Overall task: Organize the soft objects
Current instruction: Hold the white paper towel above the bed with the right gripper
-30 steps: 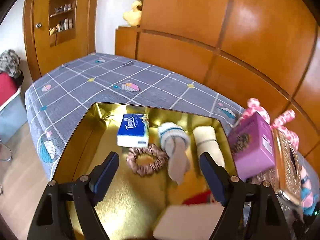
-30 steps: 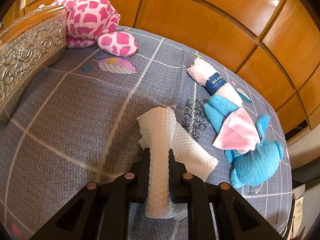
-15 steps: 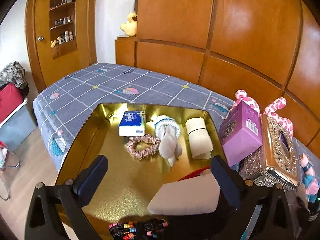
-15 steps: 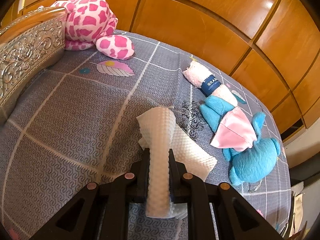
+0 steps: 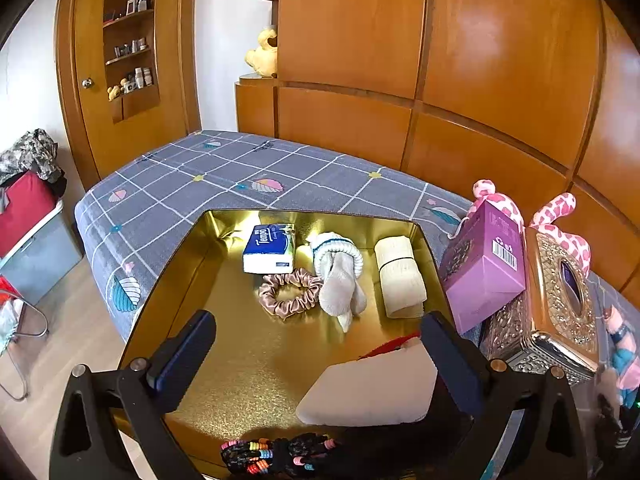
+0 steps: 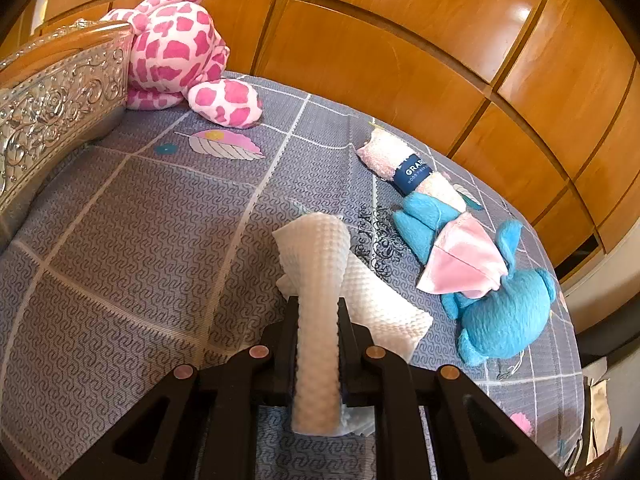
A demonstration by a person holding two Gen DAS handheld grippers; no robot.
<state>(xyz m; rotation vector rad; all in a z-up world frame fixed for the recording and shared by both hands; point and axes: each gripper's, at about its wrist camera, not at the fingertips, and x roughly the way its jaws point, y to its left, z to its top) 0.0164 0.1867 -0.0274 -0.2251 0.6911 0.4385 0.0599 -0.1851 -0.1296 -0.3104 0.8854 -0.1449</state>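
Note:
My left gripper (image 5: 316,340) is open and empty above a gold tray (image 5: 224,360). The tray holds a blue tissue pack (image 5: 269,249), a pink scrunchie (image 5: 289,292), a grey sock (image 5: 340,280), a rolled cream towel (image 5: 400,276) and a white pad (image 5: 372,392). My right gripper (image 6: 318,316) is shut on a white waffle cloth (image 6: 320,280), held just above the grey bedspread (image 6: 120,260). On the bed lie a rolled pink towel (image 6: 408,170), a blue plush toy (image 6: 504,312) with a pink cloth (image 6: 464,264), and a pink spotted plush (image 6: 180,56).
A purple box (image 5: 486,268) and an ornate silver tissue box (image 5: 556,300) stand right of the tray; the silver box (image 6: 52,112) also shows at the left in the right wrist view. Wooden wall panels (image 5: 440,80) run behind the bed. Hair ties (image 5: 276,454) lie at the tray's near edge.
My left gripper has drawn back and risen, so more of the tray shows. My right gripper holds the white cloth as before, with the view shifted slightly.

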